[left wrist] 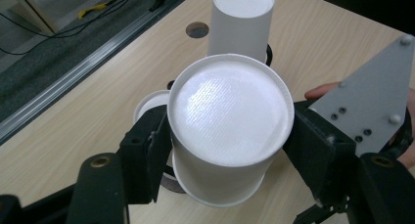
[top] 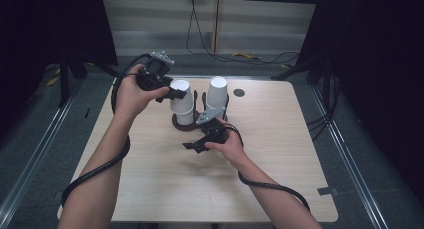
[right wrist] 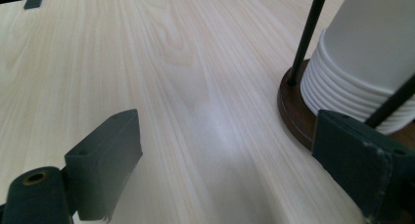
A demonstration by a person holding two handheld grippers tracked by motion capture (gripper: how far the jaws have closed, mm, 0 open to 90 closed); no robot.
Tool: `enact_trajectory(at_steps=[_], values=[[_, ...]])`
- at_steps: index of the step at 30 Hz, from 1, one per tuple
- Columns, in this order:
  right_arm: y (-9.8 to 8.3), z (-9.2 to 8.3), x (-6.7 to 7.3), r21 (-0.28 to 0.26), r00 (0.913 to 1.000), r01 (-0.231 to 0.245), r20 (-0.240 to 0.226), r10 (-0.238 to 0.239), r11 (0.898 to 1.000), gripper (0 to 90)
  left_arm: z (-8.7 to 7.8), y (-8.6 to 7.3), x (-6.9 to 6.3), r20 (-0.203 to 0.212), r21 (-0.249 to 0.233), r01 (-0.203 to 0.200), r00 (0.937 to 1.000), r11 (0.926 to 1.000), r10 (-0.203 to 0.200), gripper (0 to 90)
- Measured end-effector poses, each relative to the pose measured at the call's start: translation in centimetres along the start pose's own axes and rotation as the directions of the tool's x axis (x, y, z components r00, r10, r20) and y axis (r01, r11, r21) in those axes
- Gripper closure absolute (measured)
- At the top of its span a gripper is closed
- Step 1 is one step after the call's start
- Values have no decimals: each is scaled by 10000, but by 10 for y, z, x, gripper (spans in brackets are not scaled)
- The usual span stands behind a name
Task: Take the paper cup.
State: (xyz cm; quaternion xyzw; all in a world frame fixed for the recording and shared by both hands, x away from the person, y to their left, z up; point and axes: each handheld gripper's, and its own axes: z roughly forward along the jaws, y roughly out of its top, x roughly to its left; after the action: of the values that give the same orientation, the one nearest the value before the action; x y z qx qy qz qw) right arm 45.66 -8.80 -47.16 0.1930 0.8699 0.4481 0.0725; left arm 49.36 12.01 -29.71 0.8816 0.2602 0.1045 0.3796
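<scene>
A: Item one, left gripper. State at the time of record?

B: Jaws clamped on a white paper cup, upturned, its flat base facing the camera in the left gripper view. The pads pressed its wall from both sides. The cup was held above the table, over or just beside the nearer stack of cups in the holder; I could not tell whether its rim had cleared the cup beneath.

A: Item two, right gripper.

B: Jaws stood apart with nothing between them. In the right gripper view they pointed across bare wood, with the holder's round wooden base and a ribbed stack of cup rims just beside the one jaw.

A: Item three, the holder.

B: Dark base, thin upright rods, two stacks of upturned cups; the farther stack stood tall behind.

A: Risks noted?

B: Three, by my judgement. A thin paper wall may have buckled under a hard squeeze, and the cup could then slip out. If a second cup was nested inside and came up with it, that one might drop and roll. Finally, nothing steadied the base; a sideways pull on the cup could have dragged or tipped the holder, or the right jaw could have knocked it.
</scene>
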Motion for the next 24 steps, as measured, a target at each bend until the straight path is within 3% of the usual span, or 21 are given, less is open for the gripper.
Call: enact_trajectory(at_steps=[9,24], values=[[-10,-21,2,3,9998,-108,-140,108,9999,104,13,-9,-8,207,87,-25,9998,10000,24,354],[-31,-52,-7,22,9991,-410,-112,410,9992,119,21,-9,-23,493,51,-249,9985,9997,246,354]])
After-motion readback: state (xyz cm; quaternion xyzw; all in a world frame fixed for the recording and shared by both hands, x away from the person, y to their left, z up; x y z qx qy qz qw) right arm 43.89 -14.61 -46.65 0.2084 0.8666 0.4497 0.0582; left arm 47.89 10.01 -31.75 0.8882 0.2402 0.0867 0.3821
